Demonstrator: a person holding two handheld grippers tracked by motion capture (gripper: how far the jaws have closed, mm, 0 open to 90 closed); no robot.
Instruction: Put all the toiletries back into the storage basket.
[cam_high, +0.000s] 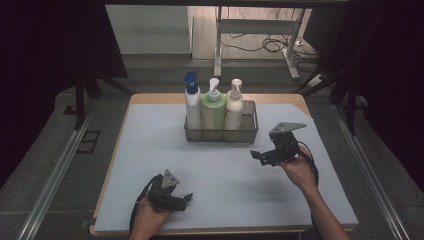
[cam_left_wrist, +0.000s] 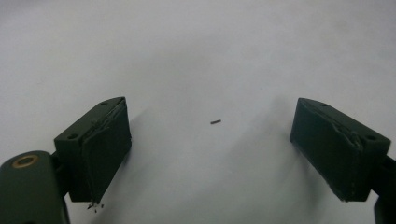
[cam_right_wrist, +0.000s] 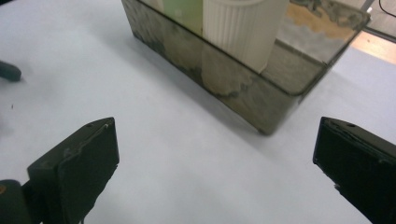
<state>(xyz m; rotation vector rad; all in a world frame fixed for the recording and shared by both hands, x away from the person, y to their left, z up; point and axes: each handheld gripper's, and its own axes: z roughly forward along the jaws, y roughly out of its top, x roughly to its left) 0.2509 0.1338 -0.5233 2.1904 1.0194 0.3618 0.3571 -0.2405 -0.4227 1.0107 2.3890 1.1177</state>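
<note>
Both grippers' fingers gape empty; right gripper (cam_high: 263, 156) near the basket (cam_high: 252, 131) of three bottles.

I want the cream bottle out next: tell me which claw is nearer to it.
Right. The right claw hovers open just in front of the tray's right end, near the cream bottle. The left claw sits open at the table's near edge.

No lettering, label, brand, number or sign can be read. The three pump bottles in the basket (cam_high: 252, 131) show plain fronts: the white bottle with the blue pump (cam_high: 192, 104), the green bottle (cam_high: 213, 111) and the cream bottle (cam_high: 233, 106) carry no legible print, and the cream bottle's ribbed side in the right gripper view is bare.
</note>
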